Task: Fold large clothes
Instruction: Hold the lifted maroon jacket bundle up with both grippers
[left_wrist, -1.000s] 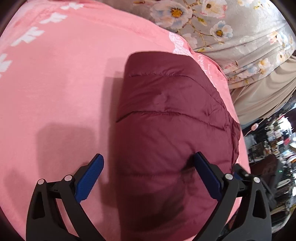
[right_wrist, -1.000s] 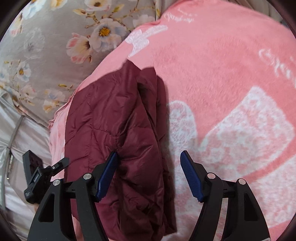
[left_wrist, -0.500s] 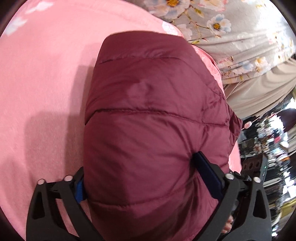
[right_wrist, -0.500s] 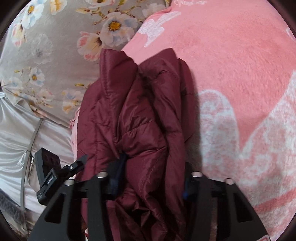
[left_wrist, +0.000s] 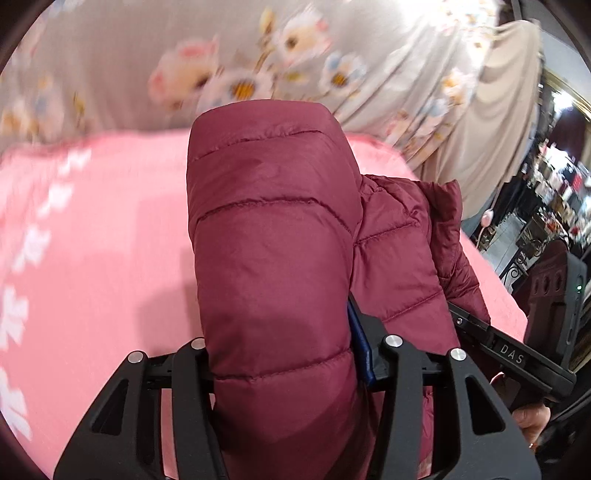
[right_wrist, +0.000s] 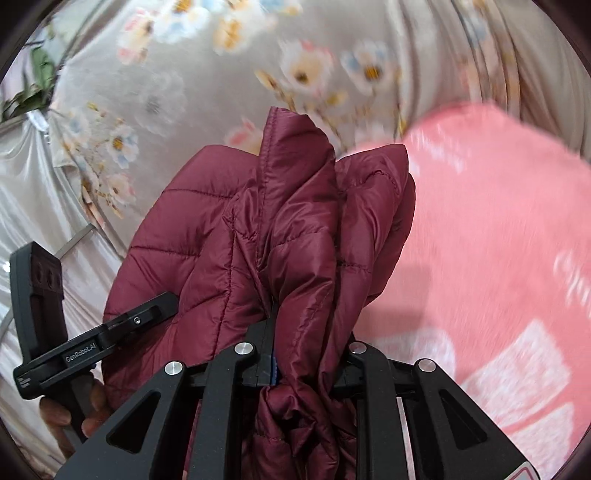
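Note:
A maroon quilted puffer jacket (left_wrist: 273, 258) is folded into a thick bundle and held up off a pink blanket (left_wrist: 92, 258). My left gripper (left_wrist: 284, 354) is shut on one end of the bundle; the padded fabric hides most of both fingers. My right gripper (right_wrist: 303, 365) is shut on the bunched layers of the same jacket (right_wrist: 280, 240). Each view shows the other gripper's body beside the jacket, at the right in the left wrist view (left_wrist: 517, 358) and at the left in the right wrist view (right_wrist: 74, 350).
The pink blanket with white patterns (right_wrist: 498, 258) covers the bed under the jacket. A grey floral sheet (left_wrist: 240, 66) lies behind it and shows in the right wrist view (right_wrist: 221, 74) too. A beige drape and cluttered shelves (left_wrist: 546, 206) stand at the right.
Both grippers closed on the jacket, then lifted it off the blanket. The views tilted up toward the floral sheet, and the bundle now hangs between the two grippers.

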